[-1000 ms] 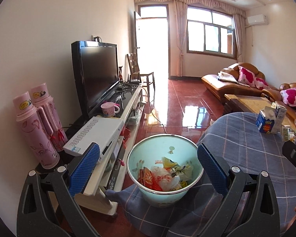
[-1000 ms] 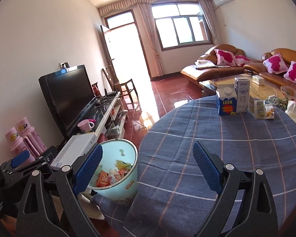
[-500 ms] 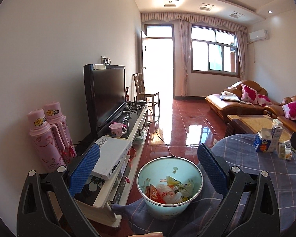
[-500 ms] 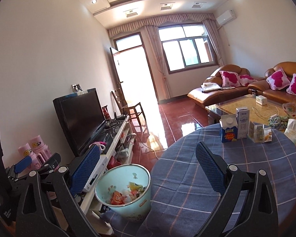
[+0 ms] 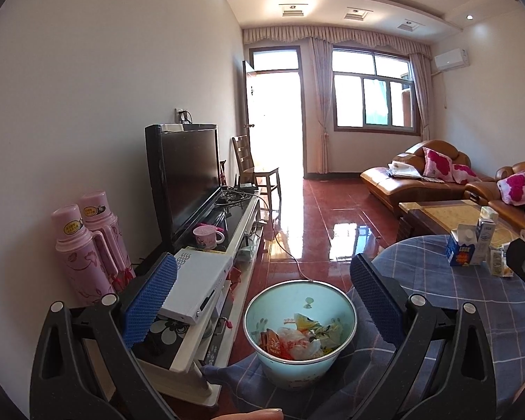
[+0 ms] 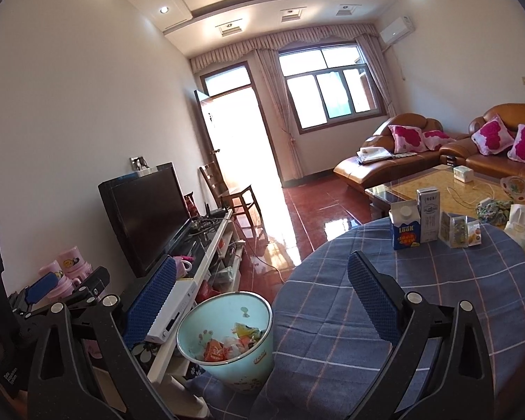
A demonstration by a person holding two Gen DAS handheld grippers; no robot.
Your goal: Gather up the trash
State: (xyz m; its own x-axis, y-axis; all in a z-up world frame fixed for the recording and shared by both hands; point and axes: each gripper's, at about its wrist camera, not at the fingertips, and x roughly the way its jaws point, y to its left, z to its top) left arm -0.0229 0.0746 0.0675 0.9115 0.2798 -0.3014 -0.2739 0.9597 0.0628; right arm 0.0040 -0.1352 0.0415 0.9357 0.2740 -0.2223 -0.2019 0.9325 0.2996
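Observation:
A light blue trash bin (image 5: 299, 329) with wrappers inside stands on the floor beside the round table; it also shows in the right wrist view (image 6: 227, 336). My left gripper (image 5: 262, 301) is open and empty, above and behind the bin. My right gripper (image 6: 260, 301) is open and empty, over the table's near edge. A blue milk carton (image 6: 406, 225), a grey carton (image 6: 428, 215) and small snack boxes (image 6: 460, 229) stand at the far side of the blue checked tablecloth (image 6: 385, 280). The cartons show in the left wrist view (image 5: 467, 245) too.
A white TV stand (image 5: 206, 315) with a TV (image 5: 189, 178), a white set-top box (image 5: 197, 285) and a pink mug (image 5: 206, 237) runs along the left wall. Two pink thermoses (image 5: 87, 245) stand at its near end. A wooden chair (image 5: 252, 164), brown sofas (image 6: 437, 150) and a coffee table (image 6: 448, 185) lie beyond.
Both grippers have risen and pulled back from the bin and table; the views now show more ceiling. The bin and cartons look smaller. Both stay open.

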